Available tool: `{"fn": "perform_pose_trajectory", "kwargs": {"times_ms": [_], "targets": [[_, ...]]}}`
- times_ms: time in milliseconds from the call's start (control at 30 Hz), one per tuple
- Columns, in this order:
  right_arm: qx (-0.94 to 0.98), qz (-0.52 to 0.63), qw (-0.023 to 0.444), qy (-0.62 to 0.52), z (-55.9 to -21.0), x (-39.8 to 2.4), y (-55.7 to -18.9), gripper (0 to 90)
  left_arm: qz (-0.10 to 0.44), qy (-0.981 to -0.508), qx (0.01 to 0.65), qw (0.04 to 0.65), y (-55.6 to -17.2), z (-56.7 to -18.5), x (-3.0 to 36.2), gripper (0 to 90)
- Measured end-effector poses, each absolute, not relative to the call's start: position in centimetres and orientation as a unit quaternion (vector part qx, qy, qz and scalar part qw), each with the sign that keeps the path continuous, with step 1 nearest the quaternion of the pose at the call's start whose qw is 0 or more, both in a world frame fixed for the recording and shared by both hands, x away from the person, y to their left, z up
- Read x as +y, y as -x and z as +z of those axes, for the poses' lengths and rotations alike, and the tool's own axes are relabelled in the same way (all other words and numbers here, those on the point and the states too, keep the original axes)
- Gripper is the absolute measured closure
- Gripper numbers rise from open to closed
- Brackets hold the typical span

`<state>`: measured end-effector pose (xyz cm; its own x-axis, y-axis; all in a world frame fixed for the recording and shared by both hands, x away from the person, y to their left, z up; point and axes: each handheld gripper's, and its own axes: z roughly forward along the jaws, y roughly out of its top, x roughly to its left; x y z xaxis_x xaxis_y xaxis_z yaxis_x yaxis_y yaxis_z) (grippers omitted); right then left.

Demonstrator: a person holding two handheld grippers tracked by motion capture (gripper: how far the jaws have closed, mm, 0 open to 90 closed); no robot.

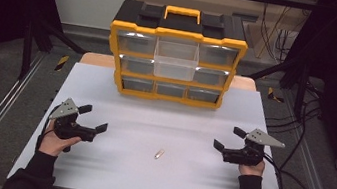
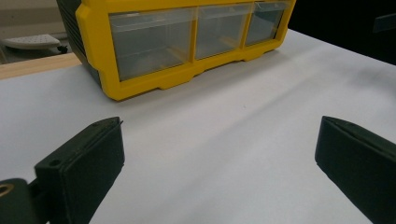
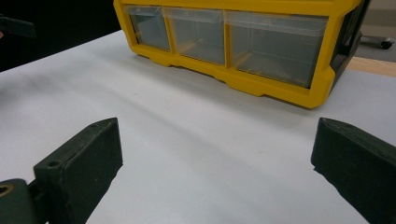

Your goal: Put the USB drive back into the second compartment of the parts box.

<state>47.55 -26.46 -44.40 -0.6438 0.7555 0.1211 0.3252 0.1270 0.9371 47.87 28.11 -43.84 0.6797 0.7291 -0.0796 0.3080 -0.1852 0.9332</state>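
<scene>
High view: white table [image 1: 110,166] w/ a yellow-and-black drawer organizer [image 1: 176,55] standing at the far edge, orange handle on top, three rows of clear drawers. Middle drawer of top row [image 1: 176,58] is pulled out toward the person, looks empty. Small pale screw-like piece [image 1: 159,154] lies on the table near the front, roughly centred, between the two grippers and well apart from both; too small to say exactly what it is. Left gripper [image 1: 93,117] sits low at the table's left side, held in the person's left hand [image 1: 56,141], jaws spread wide, nothing btwn them. Right gripper [image 1: 229,138] mirrors it at the right side, held in the right hand [image 1: 252,166], jaws also wide apart and empty. Both point inward and fwd toward the organizer.

Left gripper view: two black jaws rise from the bottom corners, far apart, bare white table btwn them. Ahead, the organizer's bottom row [image 2: 187,35] of three clear drawers, all pushed in, yellow frame resting on the table.

Right gripper view: same layout, jaws wide, nothing gripped. Organizer's bottom row [image 3: 233,37] ahead and slightly right, drawers closed; its black side wall [image 3: 350,37] is at the right.
</scene>
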Motion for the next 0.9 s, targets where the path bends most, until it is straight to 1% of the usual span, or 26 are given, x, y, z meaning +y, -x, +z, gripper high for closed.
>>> {"fn": "perform_pose_trajectory", "kwargs": {"times_ms": [900], "targets": [[0.732,0.536,0.201,-0.370,-44.4,-26.6,-47.5,2.6,0.194,-0.759,0.339,0.521,-47.6,-42.2,25.6,1.3]]}}
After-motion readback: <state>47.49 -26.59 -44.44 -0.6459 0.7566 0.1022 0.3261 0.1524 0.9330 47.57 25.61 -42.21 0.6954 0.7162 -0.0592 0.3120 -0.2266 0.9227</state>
